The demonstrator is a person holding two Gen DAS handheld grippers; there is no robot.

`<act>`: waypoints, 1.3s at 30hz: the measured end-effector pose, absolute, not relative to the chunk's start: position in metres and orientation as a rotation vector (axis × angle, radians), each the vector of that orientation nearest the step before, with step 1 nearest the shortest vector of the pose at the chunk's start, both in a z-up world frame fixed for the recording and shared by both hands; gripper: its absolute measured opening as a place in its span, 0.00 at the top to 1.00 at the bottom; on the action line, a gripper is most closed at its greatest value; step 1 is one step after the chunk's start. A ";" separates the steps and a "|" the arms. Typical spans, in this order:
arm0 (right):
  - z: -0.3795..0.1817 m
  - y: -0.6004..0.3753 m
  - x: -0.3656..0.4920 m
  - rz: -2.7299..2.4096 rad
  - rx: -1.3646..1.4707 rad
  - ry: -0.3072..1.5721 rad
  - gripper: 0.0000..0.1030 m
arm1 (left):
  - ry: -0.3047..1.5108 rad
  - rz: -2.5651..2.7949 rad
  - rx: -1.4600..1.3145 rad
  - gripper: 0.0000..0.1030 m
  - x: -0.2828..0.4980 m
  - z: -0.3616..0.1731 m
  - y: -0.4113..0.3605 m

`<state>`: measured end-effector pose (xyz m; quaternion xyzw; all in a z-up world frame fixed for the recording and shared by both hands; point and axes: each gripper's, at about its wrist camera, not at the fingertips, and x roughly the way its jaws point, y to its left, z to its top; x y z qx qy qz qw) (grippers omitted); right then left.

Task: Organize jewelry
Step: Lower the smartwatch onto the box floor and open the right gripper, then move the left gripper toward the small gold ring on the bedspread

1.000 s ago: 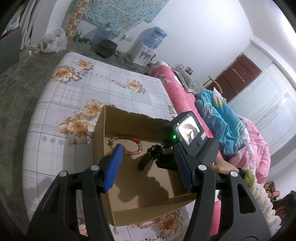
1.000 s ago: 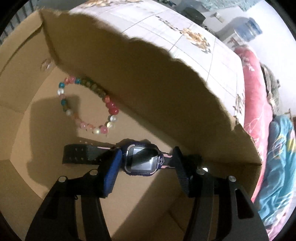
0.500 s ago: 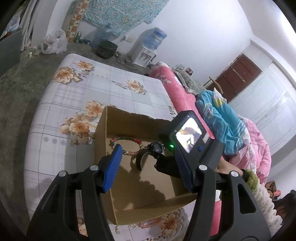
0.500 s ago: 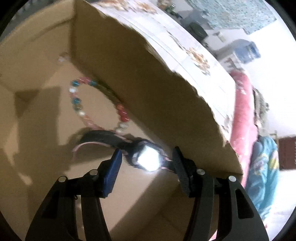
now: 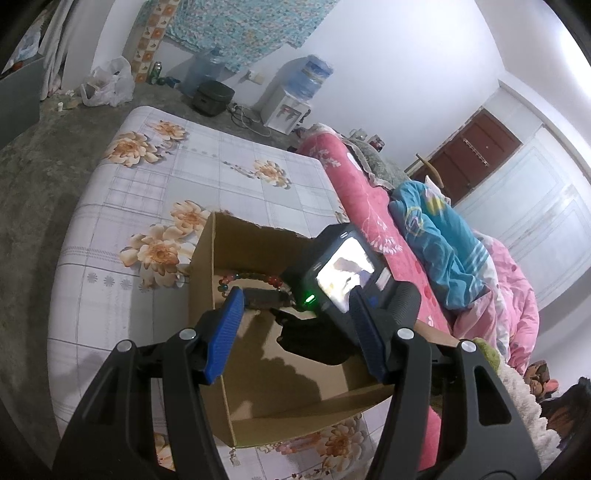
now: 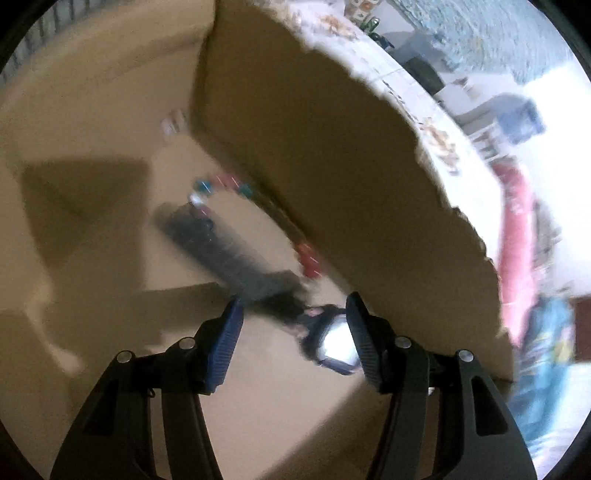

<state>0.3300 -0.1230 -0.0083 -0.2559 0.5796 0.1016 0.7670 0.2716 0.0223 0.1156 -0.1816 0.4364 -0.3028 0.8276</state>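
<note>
Down inside the cardboard box, near its far wall, the watch sits loose between the open right claw, beside the bead bracelet; lift straight out, while the left claw hovers open, empty.

Walls: white, hung with a blue patterned cloth at the far end.
Floor: grey, rough concrete.
Table: covered by a checked cloth with orange flowers.
Far wall: water dispenser, dark cooker, white plastic bag.
Right side: pink bedding, blue blanket, brown door.
Light: bright, from upper right.
</note>
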 end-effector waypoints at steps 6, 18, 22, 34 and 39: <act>0.019 -0.147 0.334 0.309 -0.270 1.265 0.45 | 0.923 -0.631 -0.393 0.44 0.272 0.116 0.027; 0.023 -0.212 0.338 0.161 -0.041 1.272 0.56 | 0.911 -0.619 -0.374 0.44 0.257 0.123 0.040; 0.060 -0.221 0.308 0.216 0.016 1.168 0.56 | 0.889 -0.613 -0.350 0.39 0.236 0.131 0.053; 0.143 -0.249 0.093 0.294 0.135 0.780 0.22 | 0.821 -0.510 -0.210 0.20 0.123 0.118 0.113; 0.090 -0.244 0.034 0.195 0.146 0.803 0.19 | 0.834 -0.425 -0.166 0.19 0.089 0.081 0.130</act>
